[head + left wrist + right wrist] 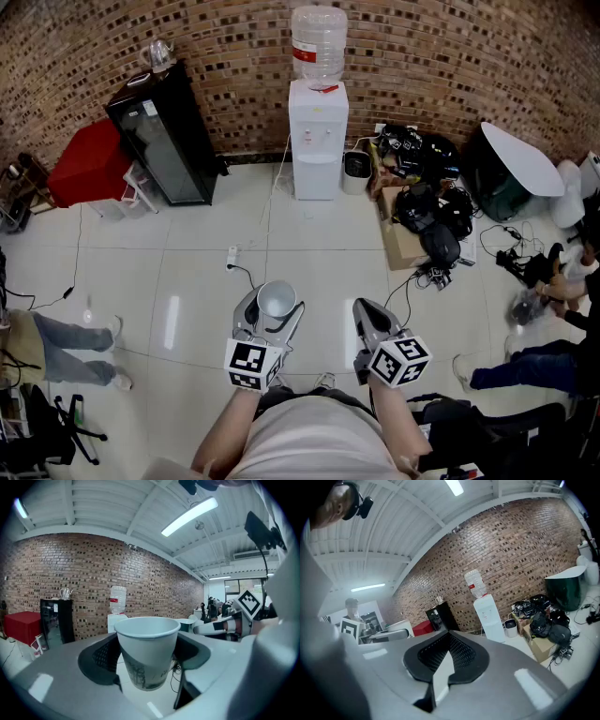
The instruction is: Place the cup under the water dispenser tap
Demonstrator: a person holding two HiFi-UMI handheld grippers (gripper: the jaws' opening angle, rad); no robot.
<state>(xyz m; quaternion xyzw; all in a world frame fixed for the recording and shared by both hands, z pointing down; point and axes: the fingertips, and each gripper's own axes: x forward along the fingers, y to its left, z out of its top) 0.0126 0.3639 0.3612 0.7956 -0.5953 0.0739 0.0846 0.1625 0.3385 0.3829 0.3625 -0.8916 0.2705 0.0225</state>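
A white paper cup stands upright between the jaws of my left gripper, which is shut on it at waist height over the tiled floor. In the left gripper view the cup fills the middle, its open mouth up and a faint print on its side. My right gripper hangs beside it to the right, shut with nothing in it. The white water dispenser, with a bottle on top, stands far ahead against the brick wall; it also appears small as the dispenser and the dispenser.
A black fridge and a red cabinet stand left of the dispenser. A small bin, a cardboard box with black bags and cables lie to its right. A power strip lies on the floor ahead. People's legs show at both sides.
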